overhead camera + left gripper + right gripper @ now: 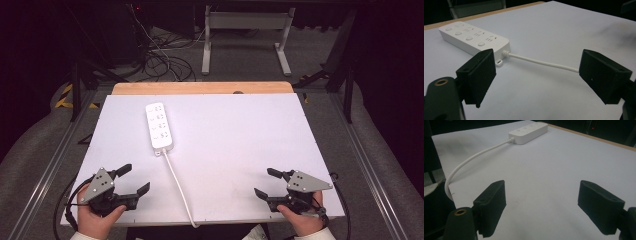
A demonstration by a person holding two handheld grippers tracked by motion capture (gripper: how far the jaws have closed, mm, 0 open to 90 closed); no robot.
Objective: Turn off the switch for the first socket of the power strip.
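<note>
White sheeting covers the table (240, 150), with a strip of bare wood showing along its far edge and dark floor with tangled cables and a desk frame beyond.

At the near edge, the person's left hand (95, 217) holds the left gripper (134, 181) at the near left corner, pointing inward and away toward the middle of the sheet. Its jaws stand wide apart with nothing between them; in the left gripper view only bare sheet and a stretch of cord (541, 62) lie beyond the gap, well clear of the pads. The right hand (302, 220) holds the right gripper (265, 182) at the near right corner, pointing inward toward the left. Its jaws are likewise spread wide and grip nothing, hovering over bare sheet.

Between the two grippers the cord runs off the near edge of the table, where its end is cut from sight; in the right gripper view it bends down over that edge. From there it leads away to the power strip (159, 126), which lies flat left of centre toward the far side, well apart from both grippers. The markings on its sockets are too small to read.
</note>
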